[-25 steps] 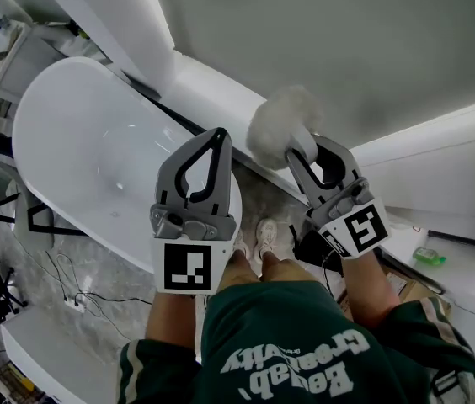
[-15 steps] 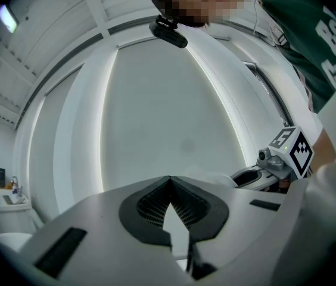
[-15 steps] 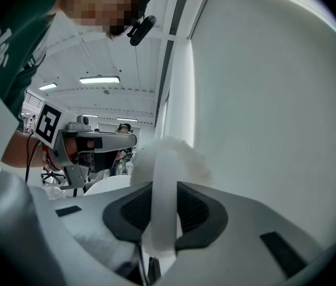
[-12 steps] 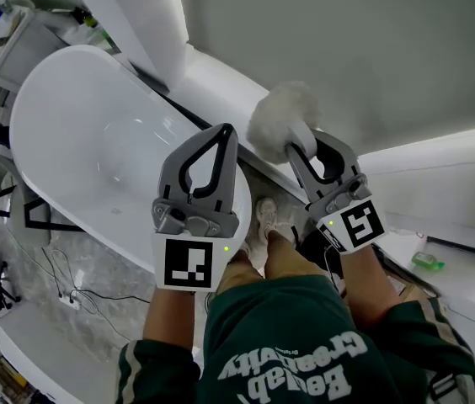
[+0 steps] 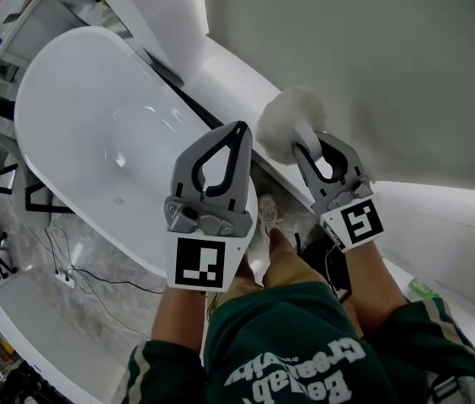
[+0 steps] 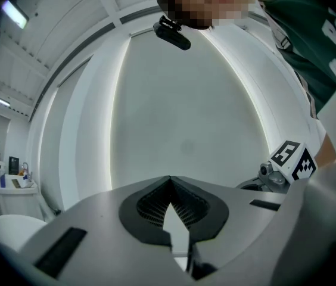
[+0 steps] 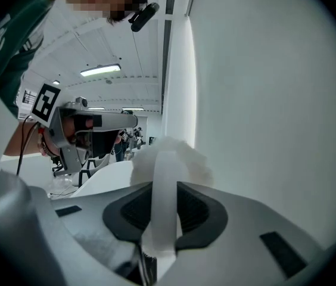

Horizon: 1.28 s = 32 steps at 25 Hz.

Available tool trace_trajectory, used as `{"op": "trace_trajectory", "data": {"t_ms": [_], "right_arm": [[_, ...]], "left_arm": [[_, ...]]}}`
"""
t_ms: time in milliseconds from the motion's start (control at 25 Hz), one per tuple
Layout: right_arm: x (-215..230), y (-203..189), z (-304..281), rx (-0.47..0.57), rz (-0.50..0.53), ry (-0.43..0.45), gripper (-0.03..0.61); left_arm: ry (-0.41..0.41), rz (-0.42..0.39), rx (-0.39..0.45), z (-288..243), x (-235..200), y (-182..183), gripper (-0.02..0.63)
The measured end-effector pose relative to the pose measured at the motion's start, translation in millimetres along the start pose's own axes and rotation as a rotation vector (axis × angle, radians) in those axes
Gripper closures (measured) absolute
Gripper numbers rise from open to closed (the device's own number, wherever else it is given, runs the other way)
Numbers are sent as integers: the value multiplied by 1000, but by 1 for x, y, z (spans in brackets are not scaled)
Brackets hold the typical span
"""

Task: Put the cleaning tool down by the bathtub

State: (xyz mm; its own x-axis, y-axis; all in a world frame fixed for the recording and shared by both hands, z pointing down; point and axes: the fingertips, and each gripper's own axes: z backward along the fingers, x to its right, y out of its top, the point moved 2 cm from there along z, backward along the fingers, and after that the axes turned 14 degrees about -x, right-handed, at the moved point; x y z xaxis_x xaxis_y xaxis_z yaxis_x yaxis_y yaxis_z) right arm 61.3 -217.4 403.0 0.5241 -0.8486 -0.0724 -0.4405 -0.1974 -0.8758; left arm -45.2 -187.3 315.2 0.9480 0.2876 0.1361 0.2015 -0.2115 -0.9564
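Not much to read here: the marker cube (image 5: 200,263) on the left gripper and the one (image 5: 361,223) on the right carry only black-and-white square patterns. The white lettering on the green shirt (image 5: 296,352) is upside down in the head view, and I can't make it out for sure.

Compared with a second ago, hardly anything has changed (the head camera has swung a bit, so the lit strip on the right sits lower in the picture). Both grippers keep about the same spacing and the grip on the tool looks the same. One pale shoe (image 5: 267,213) now shows between the grippers.

Going left to right: the white bathtub (image 5: 94,133) fills the left side. The left gripper (image 5: 239,129) is held out over the tub's near rim, pointing away from the person, tips meeting with nothing between them. The cleaning tool (image 5: 292,123) is up in the air just right of it, its fluffy white head over the white ledge (image 5: 229,82) beside the tub, not set down. The right gripper (image 5: 307,146) points the same way, forearm straight behind it, its jaws part-way closed and clamped on the tool's flat white handle, which runs up the middle between the pads in the right gripper view
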Motion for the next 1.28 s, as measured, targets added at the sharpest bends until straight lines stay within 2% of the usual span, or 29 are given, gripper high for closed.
{"op": "trace_trajectory", "data": {"t_ms": [320,560,800,1000,1160,1280], "right_arm": [[20,-55,-65,-133,-37,48,485],[42,-97,-114,-231,-22,73,485],[40,-127,-144,-284,17,113,485],[41,-152,-166,-335,12,142,485],[47,-172,-192,-373,-10,166,485],[49,-185,-209,-414,-16,173,485]], "left_arm": [[22,0,-41,-32,-3,-28,611],[68,25,-58,-49,-16,-44,611],[83,39,-68,-55,-16,-70,611],[86,75,-89,-62,-12,-86,611],[80,138,-93,-70,-19,-96,611],[92,144,-96,-73,-25,-102,611]]}}
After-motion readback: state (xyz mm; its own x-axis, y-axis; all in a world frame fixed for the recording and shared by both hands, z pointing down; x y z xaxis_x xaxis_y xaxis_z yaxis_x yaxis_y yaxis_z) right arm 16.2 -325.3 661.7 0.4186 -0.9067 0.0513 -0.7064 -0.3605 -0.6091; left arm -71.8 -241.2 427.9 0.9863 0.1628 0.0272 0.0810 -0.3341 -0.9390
